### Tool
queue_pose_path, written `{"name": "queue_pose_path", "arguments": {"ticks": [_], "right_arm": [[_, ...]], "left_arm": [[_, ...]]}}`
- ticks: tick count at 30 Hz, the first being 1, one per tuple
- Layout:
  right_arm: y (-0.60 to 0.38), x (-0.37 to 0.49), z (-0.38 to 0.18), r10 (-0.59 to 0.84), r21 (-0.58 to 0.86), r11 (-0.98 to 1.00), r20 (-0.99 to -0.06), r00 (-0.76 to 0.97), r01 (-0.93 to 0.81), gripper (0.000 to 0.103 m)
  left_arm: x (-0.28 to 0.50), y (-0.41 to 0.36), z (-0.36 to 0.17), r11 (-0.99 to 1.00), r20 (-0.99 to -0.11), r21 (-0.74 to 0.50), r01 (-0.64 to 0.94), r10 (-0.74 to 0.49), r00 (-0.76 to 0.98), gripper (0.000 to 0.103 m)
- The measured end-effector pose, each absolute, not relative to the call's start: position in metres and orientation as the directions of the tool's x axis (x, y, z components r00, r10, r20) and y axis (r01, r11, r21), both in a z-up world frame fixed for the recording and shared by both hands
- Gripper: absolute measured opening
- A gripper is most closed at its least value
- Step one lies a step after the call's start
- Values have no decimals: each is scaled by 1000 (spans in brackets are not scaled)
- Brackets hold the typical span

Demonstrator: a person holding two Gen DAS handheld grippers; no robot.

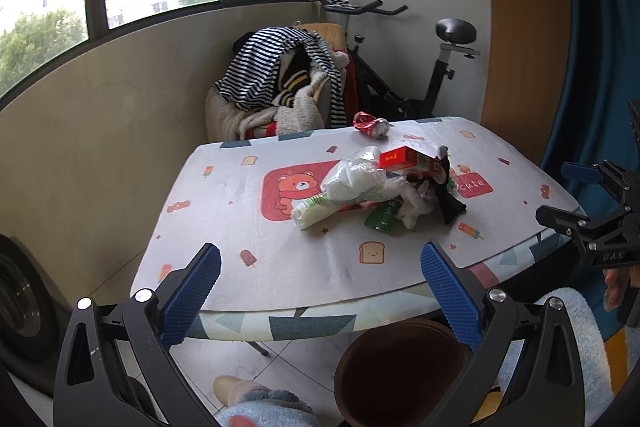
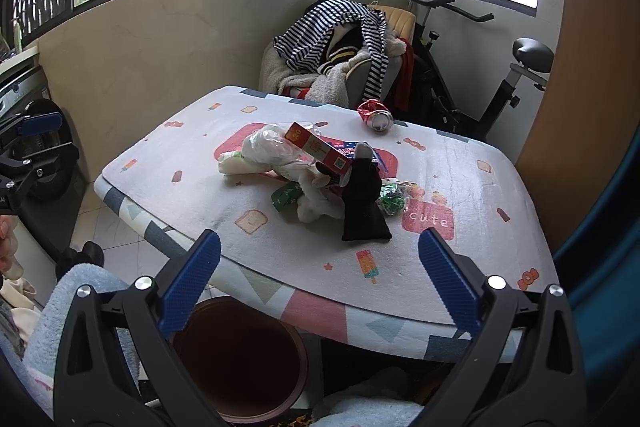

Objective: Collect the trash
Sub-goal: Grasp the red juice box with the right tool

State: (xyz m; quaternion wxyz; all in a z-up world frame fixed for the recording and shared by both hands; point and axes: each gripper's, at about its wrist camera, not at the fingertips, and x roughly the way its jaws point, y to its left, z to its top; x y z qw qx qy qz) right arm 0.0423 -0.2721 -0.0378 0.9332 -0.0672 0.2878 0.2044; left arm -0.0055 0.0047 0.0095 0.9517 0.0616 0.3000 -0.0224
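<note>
A pile of trash lies mid-table: a clear plastic bag [image 1: 354, 177] [image 2: 268, 147], a red carton [image 1: 408, 159] [image 2: 320, 149], a green wrapper [image 1: 382, 215] [image 2: 286, 195], white tissue [image 1: 412, 205] [image 2: 316, 205] and a black sock [image 1: 450, 203] [image 2: 362, 205]. A crushed red can [image 1: 370, 125] [image 2: 374, 117] lies at the far edge. My left gripper [image 1: 320, 283] is open and empty over the near edge. My right gripper [image 2: 319, 277] is open and empty, also short of the pile. A brown bin [image 1: 396, 371] [image 2: 240, 359] stands on the floor below the table's near edge.
The table [image 1: 224, 211] [image 2: 480, 187] has a cartoon-print cover. A chair heaped with striped clothes [image 1: 276, 75] [image 2: 340, 39] and an exercise bike [image 1: 420, 67] [image 2: 480, 67] stand behind it. A wall runs along the left. My blue-sleeved knees are beside the bin.
</note>
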Motion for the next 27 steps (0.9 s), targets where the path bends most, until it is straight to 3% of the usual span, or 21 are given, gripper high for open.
{"name": "queue_pose_path", "arguments": {"ticks": [9,14,18,22,27], "right_arm": [[-283,54,-55,387,88,910,-532,753,-405,98],[-283,76,-71,372,94,915,-576,728,-393,97],[-269,93,-78,293,-22,926,-583,757,-376,98],[-246,116,-74,271,-132,910,-528,805,-393,97],[-204,160,-74,290,-222,871,-488,823,-439,97]], "left_arm": [[12,19,-25,995,-621,59,83,-29,783,98],[20,18,-37,993,-608,42,112,-64,791,98],[29,21,-44,992,-591,54,111,-57,804,98],[44,31,-53,996,-584,51,78,-34,811,98],[57,54,-62,998,-598,-45,32,-53,800,98]]}}
